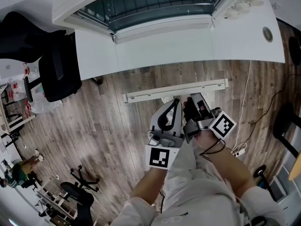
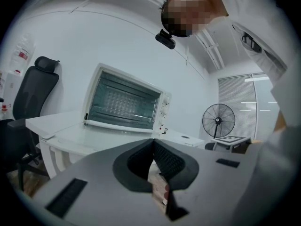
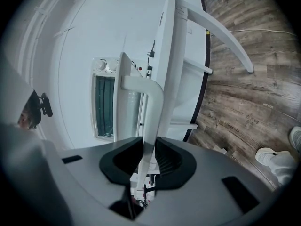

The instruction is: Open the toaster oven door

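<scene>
Toaster oven at top of head view, sat on white table by the wall, knobs on its right side. Glass front dark teal, rack wires showing thru. White handle bar runs along the door edge nearest the person; door dropped flat or shut, can't call it from these angles. Both grippers low & close to the person's body, side by side over the wood floor, short of the table edge & well apart from the oven, marker cubes facing up at the head cam. Left gripper: jaw tips pressed together, nothing betw. them; oven dead ahead in its view, pedestal fan off to the right. Right gripper: rolled onto its side, so table & oven stand on end in its view; jaws a narrow gap apart, pads gripping nothing, only white bg showing thru the slot. Black office chair at the table's left end, another wheeled chair lower left. Table's white foot rail lies on the floor just ahead of the gripper tips in head view. White cable trails across the boards on the right; person's shoe at the right edge of the right gripper view
</scene>
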Demonstrator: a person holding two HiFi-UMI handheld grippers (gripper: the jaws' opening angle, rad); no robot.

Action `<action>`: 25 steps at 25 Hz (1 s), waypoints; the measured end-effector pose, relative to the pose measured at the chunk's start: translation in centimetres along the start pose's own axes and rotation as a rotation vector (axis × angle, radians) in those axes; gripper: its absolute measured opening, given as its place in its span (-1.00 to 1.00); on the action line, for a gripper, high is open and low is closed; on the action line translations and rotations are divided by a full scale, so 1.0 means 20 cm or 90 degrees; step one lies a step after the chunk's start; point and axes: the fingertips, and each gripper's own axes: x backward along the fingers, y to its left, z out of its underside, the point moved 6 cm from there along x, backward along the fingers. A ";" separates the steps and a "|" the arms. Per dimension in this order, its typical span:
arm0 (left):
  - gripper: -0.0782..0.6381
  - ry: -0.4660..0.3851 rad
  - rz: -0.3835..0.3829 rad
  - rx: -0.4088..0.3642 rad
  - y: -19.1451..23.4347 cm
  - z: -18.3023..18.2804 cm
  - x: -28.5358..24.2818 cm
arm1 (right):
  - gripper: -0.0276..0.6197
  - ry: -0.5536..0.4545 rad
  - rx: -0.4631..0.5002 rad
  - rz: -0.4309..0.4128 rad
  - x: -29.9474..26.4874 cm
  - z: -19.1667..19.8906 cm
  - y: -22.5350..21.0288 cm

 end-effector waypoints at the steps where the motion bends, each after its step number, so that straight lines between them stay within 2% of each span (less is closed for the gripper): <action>1: -0.76 0.001 0.000 -0.004 0.00 0.01 0.00 | -0.64 0.000 0.000 -0.001 0.00 0.00 -0.01; 13: -0.76 0.003 -0.007 0.001 0.03 0.08 -0.04 | -0.63 0.001 -0.015 0.018 -0.04 0.01 -0.13; 25: -0.76 0.006 -0.015 0.013 0.07 0.14 -0.06 | -0.63 0.002 -0.018 0.012 -0.07 0.01 -0.21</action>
